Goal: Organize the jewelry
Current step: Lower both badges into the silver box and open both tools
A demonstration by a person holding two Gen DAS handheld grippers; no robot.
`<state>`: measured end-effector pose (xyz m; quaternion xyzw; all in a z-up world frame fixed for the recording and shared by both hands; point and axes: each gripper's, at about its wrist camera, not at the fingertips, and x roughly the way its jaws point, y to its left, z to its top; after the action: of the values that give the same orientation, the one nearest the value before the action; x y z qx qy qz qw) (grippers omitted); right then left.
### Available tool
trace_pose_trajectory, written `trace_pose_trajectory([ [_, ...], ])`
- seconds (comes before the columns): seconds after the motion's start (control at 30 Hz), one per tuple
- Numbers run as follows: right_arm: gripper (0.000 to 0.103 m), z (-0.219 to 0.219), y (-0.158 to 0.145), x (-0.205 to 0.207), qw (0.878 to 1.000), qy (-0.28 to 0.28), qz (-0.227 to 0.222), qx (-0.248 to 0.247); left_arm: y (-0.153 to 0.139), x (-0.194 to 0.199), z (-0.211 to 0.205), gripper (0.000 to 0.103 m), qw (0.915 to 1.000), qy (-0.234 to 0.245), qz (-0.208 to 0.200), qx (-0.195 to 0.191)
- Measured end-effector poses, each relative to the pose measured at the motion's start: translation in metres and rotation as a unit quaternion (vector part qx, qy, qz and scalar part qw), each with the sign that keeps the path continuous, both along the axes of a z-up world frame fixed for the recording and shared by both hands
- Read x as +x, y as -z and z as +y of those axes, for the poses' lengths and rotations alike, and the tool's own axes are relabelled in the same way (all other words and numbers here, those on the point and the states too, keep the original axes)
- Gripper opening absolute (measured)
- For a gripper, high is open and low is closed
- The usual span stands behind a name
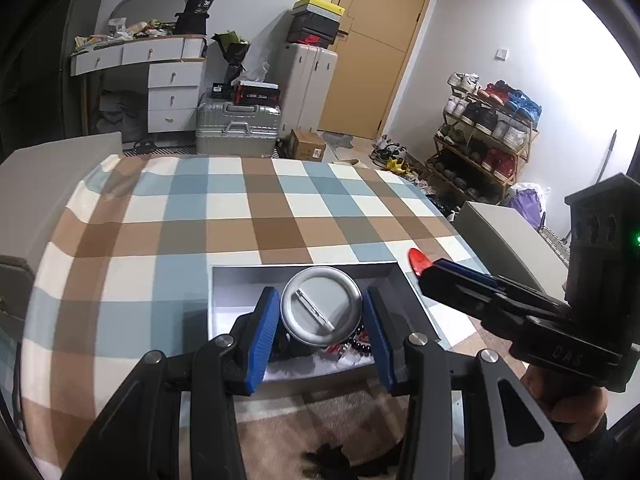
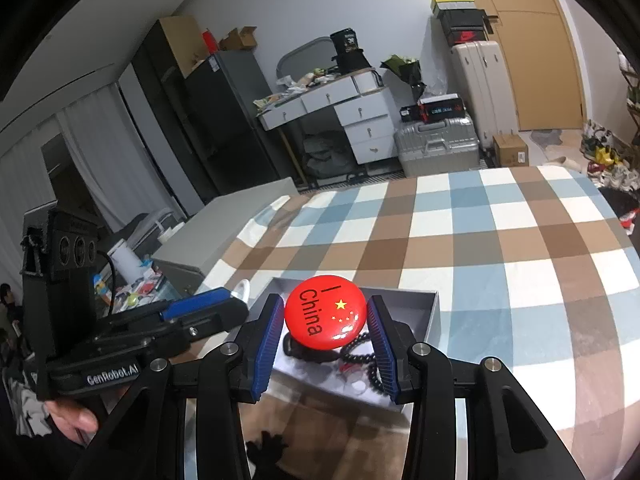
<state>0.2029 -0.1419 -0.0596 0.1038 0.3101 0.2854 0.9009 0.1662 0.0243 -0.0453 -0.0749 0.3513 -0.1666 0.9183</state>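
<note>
My left gripper (image 1: 322, 308) is shut on a round pin badge (image 1: 319, 306) that shows its silver back with the pin. My right gripper (image 2: 326, 318) is shut on a red "I China" badge (image 2: 325, 317), whose edge also shows in the left wrist view (image 1: 418, 261). Both hold their badges above an open grey box (image 1: 224, 280) that lies on the checked tablecloth (image 1: 200, 208). Inside the box (image 2: 432, 312) lie a black bead bracelet (image 2: 362, 342) and other small items, partly hidden by the badges.
The table's front edge is near the box, with brown floor below. Grey chairs (image 1: 504, 232) stand at both sides of the table. Suitcases (image 1: 236, 124), a white desk (image 1: 172, 84) and a shoe rack (image 1: 484, 136) stand beyond the far edge.
</note>
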Motion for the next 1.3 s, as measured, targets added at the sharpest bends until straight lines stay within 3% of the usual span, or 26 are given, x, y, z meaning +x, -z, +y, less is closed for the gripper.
trace_pose_trajectory([
  [0.37,0.042,-0.006,0.023,0.021,1.0,0.011,0.027,-0.009,0.012,0.012,-0.013,0.037,0.9991,0.035,0.022,-0.01],
  [0.67,0.042,-0.005,0.029,0.028,0.999,0.007,0.041,-0.017,0.016,0.016,-0.015,0.037,0.9991,0.037,0.021,0.0],
  [0.93,0.043,-0.003,0.034,0.037,0.999,0.0,0.052,-0.007,0.015,0.022,-0.012,0.038,0.9988,0.041,0.021,-0.013],
  [0.97,0.043,-0.004,0.035,0.038,0.998,0.002,0.056,-0.003,0.016,0.024,-0.011,0.039,0.9987,0.041,0.025,-0.015],
  [1.1,0.047,-0.01,0.038,0.042,0.997,0.0,0.071,0.019,0.014,0.025,-0.008,0.064,0.9982,0.045,0.028,-0.028],
  [1.17,0.048,-0.013,0.035,0.039,0.997,0.0,0.067,0.027,0.013,0.022,-0.009,0.066,0.999,0.035,0.025,-0.01],
  [1.3,0.053,-0.017,0.028,0.03,0.998,0.003,0.058,0.033,0.01,0.017,-0.005,0.066,0.999,0.035,0.023,-0.018],
])
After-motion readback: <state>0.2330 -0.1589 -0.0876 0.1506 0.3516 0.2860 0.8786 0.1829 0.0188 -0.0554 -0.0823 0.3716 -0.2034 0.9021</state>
